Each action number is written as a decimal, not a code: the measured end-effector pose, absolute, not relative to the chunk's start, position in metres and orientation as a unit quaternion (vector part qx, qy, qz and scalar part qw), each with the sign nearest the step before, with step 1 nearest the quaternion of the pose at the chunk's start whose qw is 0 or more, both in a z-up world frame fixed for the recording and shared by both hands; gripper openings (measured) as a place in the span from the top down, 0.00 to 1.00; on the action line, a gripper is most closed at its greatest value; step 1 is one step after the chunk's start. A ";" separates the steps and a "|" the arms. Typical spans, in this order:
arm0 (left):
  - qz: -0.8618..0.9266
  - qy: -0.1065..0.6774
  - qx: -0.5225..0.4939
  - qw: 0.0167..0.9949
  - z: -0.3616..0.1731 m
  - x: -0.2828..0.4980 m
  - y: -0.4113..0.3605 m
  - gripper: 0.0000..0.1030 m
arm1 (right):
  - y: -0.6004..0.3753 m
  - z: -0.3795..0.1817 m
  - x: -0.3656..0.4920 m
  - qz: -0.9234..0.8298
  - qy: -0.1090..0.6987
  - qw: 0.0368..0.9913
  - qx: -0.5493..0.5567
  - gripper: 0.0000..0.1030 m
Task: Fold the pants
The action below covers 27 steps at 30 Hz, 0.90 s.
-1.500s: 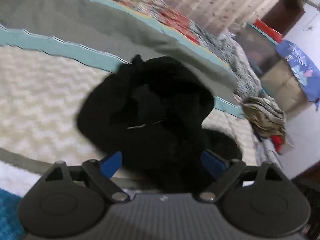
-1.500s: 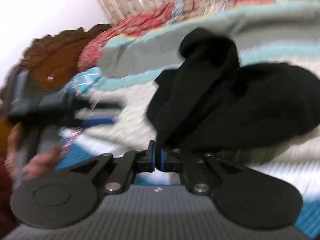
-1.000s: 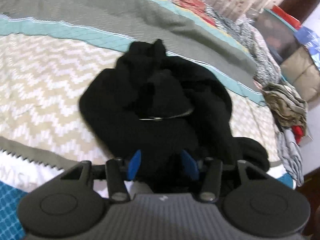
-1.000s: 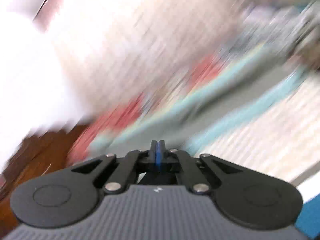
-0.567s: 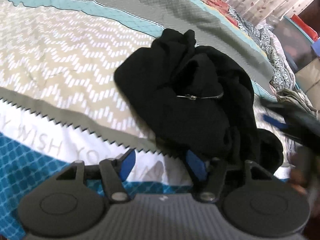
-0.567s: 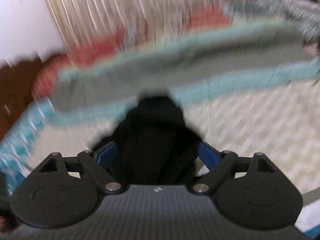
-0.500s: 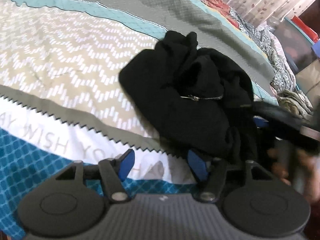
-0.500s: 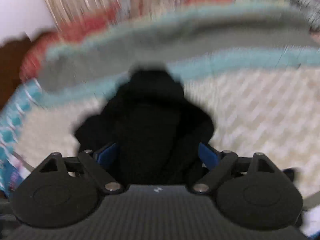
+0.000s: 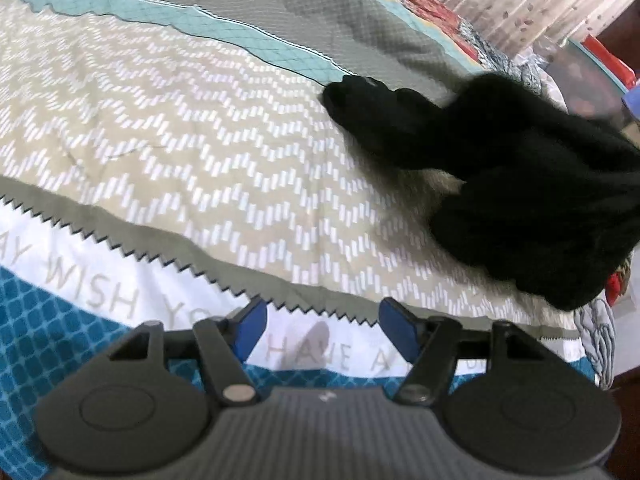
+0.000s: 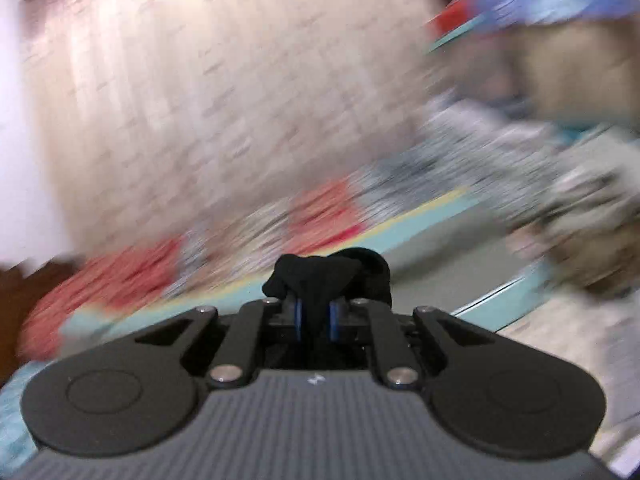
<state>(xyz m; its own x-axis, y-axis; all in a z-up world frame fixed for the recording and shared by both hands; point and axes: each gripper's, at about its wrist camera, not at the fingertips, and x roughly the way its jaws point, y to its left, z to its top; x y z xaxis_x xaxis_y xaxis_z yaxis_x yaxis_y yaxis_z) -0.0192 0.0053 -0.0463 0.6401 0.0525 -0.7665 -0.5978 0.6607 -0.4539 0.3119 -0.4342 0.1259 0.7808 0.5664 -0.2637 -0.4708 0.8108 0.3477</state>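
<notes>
Black pants (image 9: 520, 168) are shown bunched on the quilt (image 9: 200, 152), partly lifted toward the right. A fold of them is pinched between the pads of the right gripper (image 10: 316, 316); the left gripper (image 9: 322, 330) is held spread and empty over the quilt's near edge. For a clean fold, the bundle is best shaken out and laid flat, a second corner being taken by the free gripper.

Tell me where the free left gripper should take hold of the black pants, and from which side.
Judging from the left wrist view, take the narrow end of the black pants that lies flat on the bedspread, coming in low from its bare left side. The left gripper is open; the right gripper already pinches another bunch, and the lifted mass is blurred.
</notes>
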 end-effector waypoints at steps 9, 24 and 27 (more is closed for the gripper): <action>0.177 0.401 -0.317 0.841 -0.039 0.037 -0.001 0.35 | -0.488 0.026 0.298 0.158 0.296 0.938 0.086 0.47; 0.131 0.419 -0.314 0.842 -0.045 0.071 -0.019 0.31 | -0.269 -0.024 0.243 0.427 0.275 0.838 -0.198 0.32; 0.143 0.416 -0.328 0.836 -0.045 0.056 -0.009 0.31 | -0.251 -0.029 0.255 0.419 0.313 0.829 -0.198 0.90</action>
<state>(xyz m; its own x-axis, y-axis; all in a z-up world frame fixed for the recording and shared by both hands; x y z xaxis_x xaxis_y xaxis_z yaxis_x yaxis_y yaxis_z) 0.0556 -0.0094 -0.0446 0.6136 -0.0336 -0.7889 -0.5111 0.7446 -0.4293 0.2550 -0.2506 -0.0294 0.4526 0.5713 -0.6846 -0.8186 0.5706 -0.0651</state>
